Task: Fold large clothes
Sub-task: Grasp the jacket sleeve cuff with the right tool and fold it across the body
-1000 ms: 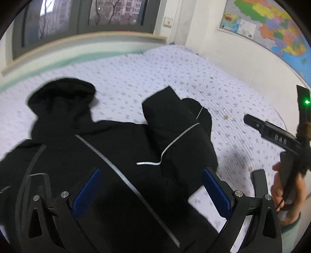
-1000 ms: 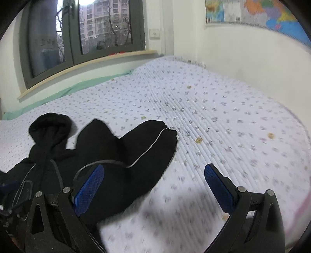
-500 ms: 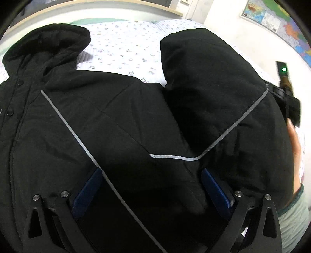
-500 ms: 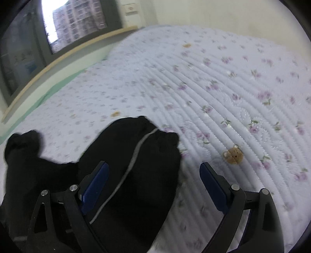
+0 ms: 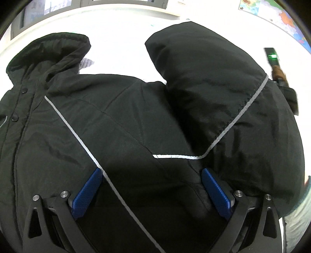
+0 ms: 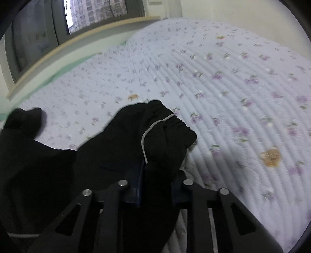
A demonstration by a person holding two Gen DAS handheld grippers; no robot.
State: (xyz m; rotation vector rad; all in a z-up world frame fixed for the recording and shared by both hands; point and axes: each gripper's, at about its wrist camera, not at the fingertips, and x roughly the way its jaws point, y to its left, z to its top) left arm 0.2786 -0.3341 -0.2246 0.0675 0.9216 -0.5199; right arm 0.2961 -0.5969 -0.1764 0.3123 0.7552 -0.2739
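1. Spread on the bed (image 6: 223, 81), the black jacket (image 5: 126, 126) lies front up, its hood (image 5: 48, 52) toward the window (image 6: 93, 13).
2. Its sleeve (image 6: 155, 136) is bunched between the closing jaws of the right gripper (image 6: 157, 186), whose pads pinch the fabric just behind the cuff.
3. Over the jacket's chest, the left gripper (image 5: 153, 190) hovers with jaws spread wide, blue pads (image 5: 87, 192) clamping nothing.
4. A floral quilted sheet covers the bed; a map (image 5: 276, 17) hangs on the wall.
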